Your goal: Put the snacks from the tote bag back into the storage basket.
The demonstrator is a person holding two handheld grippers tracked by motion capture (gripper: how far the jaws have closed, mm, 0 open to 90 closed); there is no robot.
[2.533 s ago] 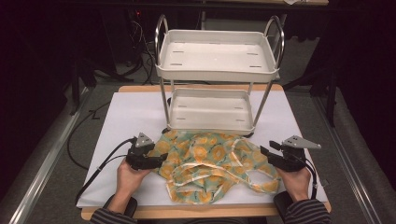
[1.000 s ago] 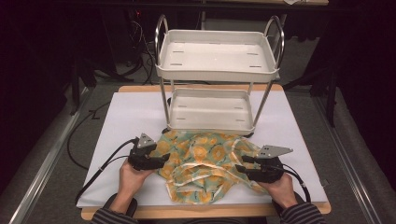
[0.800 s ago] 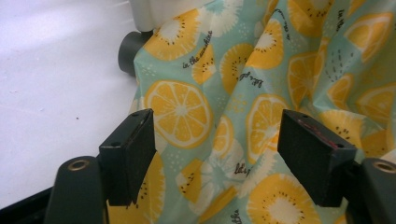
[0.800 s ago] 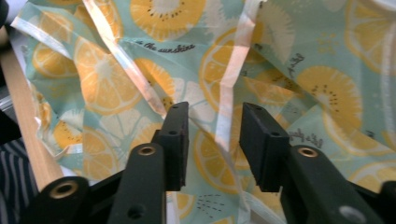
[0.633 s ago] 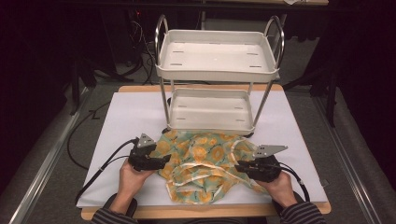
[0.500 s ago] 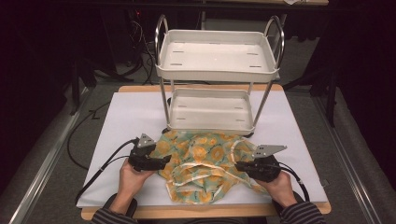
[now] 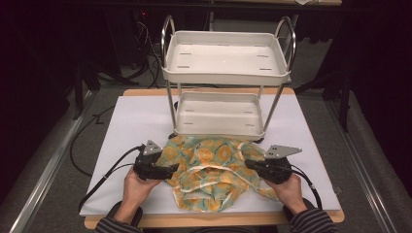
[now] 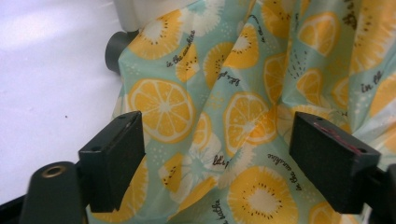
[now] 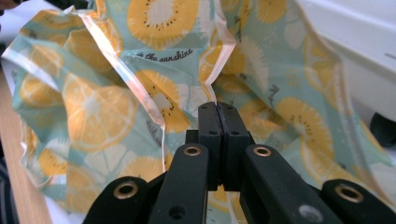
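From where I stood, the work looked barely begun. The fruit-print cloth (image 7: 209, 172) lay rumpled in a loose heap on the white table cover (image 7: 131, 121), at the near edge just in front of the two-tier cart (image 7: 224, 73), with its far edge up against the cart's lower shelf. The cart's two trays were bare. The right gripper (image 7: 248, 165) had just been closing, and its jaws stood pressed together at the cloth's right side; in the right gripper view (image 9: 218, 116) a pale hem (image 9: 212, 79) ran down into the seam between them, so I judged it had pinched that edge, though I could not see how much fabric was caught. The left gripper (image 7: 174, 169) had just been opening; in the left gripper view (image 8: 215, 158) its jaws stood wide apart with the cloth lying between and beyond them, the pads pressing on nothing. So one side seemed taken and the other was not yet gripped. What was left, as I read it, was to get a hold on the left side and then lift, spread or fold the cloth, none of which had been done yet.
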